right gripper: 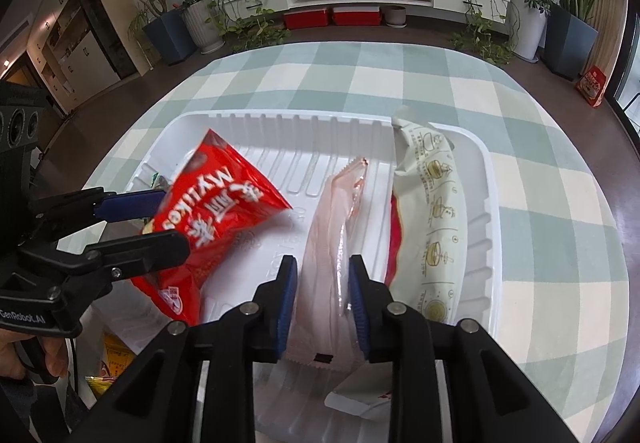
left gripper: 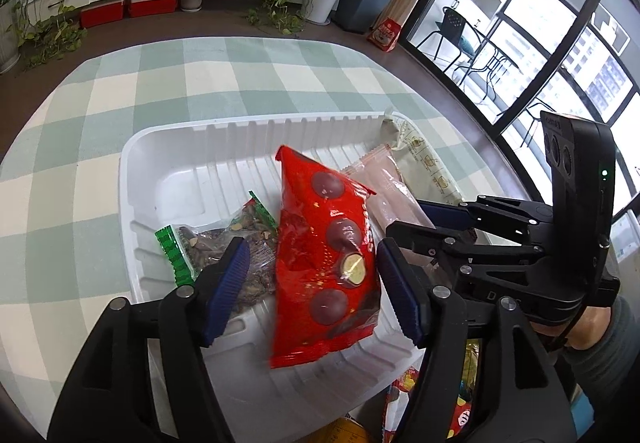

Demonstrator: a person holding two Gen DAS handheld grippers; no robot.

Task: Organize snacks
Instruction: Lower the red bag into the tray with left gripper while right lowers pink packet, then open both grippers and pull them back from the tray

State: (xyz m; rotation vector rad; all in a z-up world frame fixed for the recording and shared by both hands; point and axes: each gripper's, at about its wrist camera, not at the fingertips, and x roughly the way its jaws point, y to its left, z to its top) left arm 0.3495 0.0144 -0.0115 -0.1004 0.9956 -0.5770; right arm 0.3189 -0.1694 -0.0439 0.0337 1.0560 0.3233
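Note:
A white plastic tray [left gripper: 132, 147] [right gripper: 492, 203] sits on the checked tablecloth. A red chocolate-ball bag [left gripper: 324, 263] [right gripper: 216, 203] stands tilted in it between the fingers of my left gripper [left gripper: 314, 289] [right gripper: 160, 223]. That gripper is open, and its left pad is clear of the bag. A clear seed bag with green ends [left gripper: 240, 243] lies beside the red bag. My right gripper [right gripper: 322, 299] [left gripper: 424, 223] is open, with a pale pink packet [right gripper: 328, 235] [left gripper: 392, 195] lying unpinched between its pads. A cream packet [right gripper: 436, 211] [left gripper: 428, 163] leans along the tray's right wall.
Several more bright snack packets [left gripper: 400, 395] [right gripper: 112, 359] lie on the table in front of the tray. The green-and-cream tablecloth [left gripper: 160, 83] stretches beyond it. On the floor behind are potted plants, a white cabinet and a red packet [left gripper: 386, 33].

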